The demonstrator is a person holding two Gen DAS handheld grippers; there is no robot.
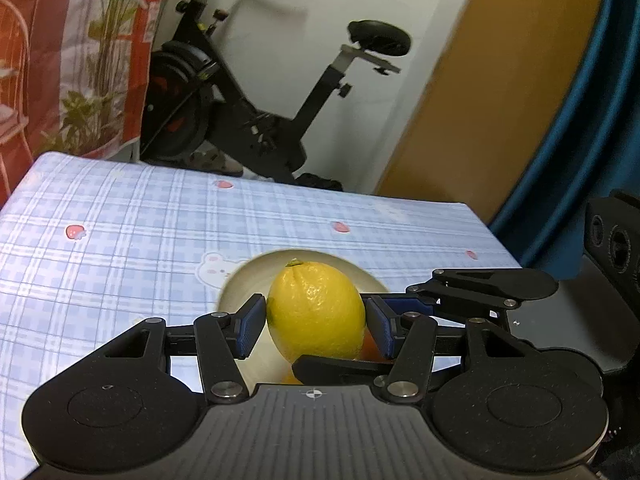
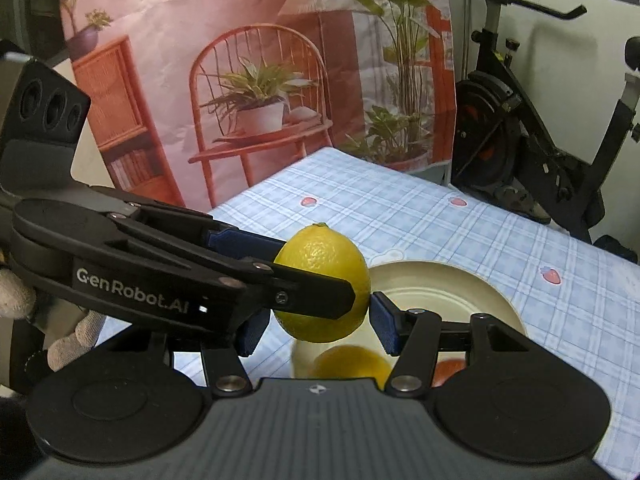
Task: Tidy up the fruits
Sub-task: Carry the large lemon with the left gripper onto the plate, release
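Left wrist view: a lemon (image 1: 316, 312) is seen between the blue pads of the left gripper (image 1: 316, 322), both pads touching it, so it is judged clamped. Right wrist view: the right gripper (image 2: 316, 320) brackets the same lemon (image 2: 322, 280) with slight gaps at both pads, judged released. Directly below both grippers a cream plate (image 2: 460, 280) on the checked desk (image 2: 400, 208) holds other fruit; a handover or placement onto the plate is presumed.
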